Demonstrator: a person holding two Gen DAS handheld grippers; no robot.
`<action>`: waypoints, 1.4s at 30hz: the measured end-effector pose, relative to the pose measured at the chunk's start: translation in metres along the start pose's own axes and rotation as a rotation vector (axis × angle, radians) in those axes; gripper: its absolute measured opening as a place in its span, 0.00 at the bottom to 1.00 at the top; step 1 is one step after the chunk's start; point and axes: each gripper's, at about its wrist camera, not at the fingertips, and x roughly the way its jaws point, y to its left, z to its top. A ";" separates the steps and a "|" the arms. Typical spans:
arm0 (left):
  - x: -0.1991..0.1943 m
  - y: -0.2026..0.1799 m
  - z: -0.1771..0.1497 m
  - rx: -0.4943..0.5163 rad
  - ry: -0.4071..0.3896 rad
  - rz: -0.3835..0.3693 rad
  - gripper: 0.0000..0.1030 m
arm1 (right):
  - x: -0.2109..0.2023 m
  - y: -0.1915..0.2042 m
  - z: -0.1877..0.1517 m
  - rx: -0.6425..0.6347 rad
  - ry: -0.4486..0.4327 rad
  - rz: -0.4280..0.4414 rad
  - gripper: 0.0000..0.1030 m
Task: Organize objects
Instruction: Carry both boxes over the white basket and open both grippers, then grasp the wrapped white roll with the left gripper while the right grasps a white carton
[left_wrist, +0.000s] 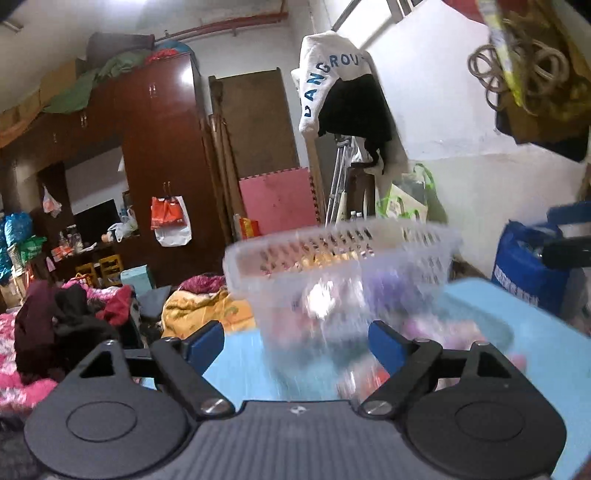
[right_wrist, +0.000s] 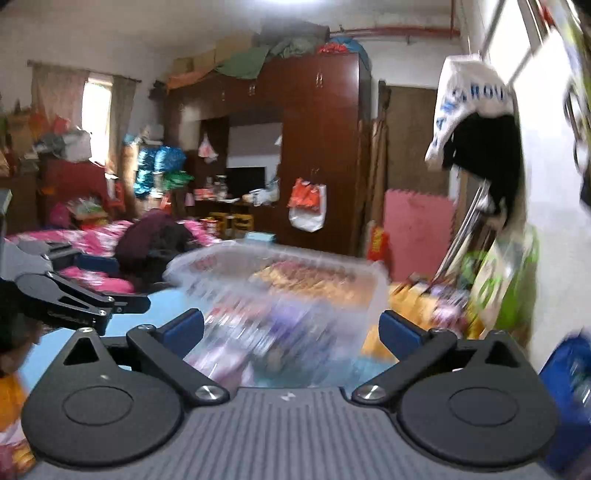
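Basket (left_wrist: 343, 258): translucent plastic, slotted rim, standing on a light blue tabletop (left_wrist: 546, 332) directly ahead of both grippers; also seen from the right wrist (right_wrist: 280, 273). Heavily motion-blurred in both views. Contents: mixed small packets in purple, white, red and yellow; individual items cannot be told apart.

Left gripper (left_wrist: 297, 345): jaws spread wide, blue pads either side of the basket's near wall, nothing held. Whether the pads touch the basket cannot be told through the blur.

Right gripper (right_wrist: 291, 330): jaws likewise apart, holding nothing, the basket's near end between the blue pads; contact cannot be told. The left gripper shows at the left edge of this view (right_wrist: 74, 295).

Blue bag (left_wrist: 528, 266): printed lettering, just beyond the table's right end.

Bedding (left_wrist: 207, 306): yellow patterned, left of the basket past the table edge; pink bedding with dark clothes heaped on it (left_wrist: 55, 325) farther left.

Pink foam mat (left_wrist: 277, 199): upright against the far wall.

Wardrobe (left_wrist: 159, 147): dark red-brown wood, bundles on top, an orange-and-white bag hanging on its door (left_wrist: 170, 219).

Garment (left_wrist: 340, 85): white with blue lettering, hung high at right over a black one.
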 end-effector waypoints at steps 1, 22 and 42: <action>-0.004 -0.004 -0.009 0.007 -0.002 0.016 0.85 | -0.005 0.000 -0.011 0.020 0.001 0.015 1.00; 0.034 -0.020 -0.049 0.014 0.194 0.072 0.85 | 0.031 0.065 -0.088 0.110 0.147 0.229 0.41; 0.011 -0.020 -0.055 -0.014 0.082 0.005 0.45 | -0.001 0.034 -0.085 0.113 0.019 0.093 0.33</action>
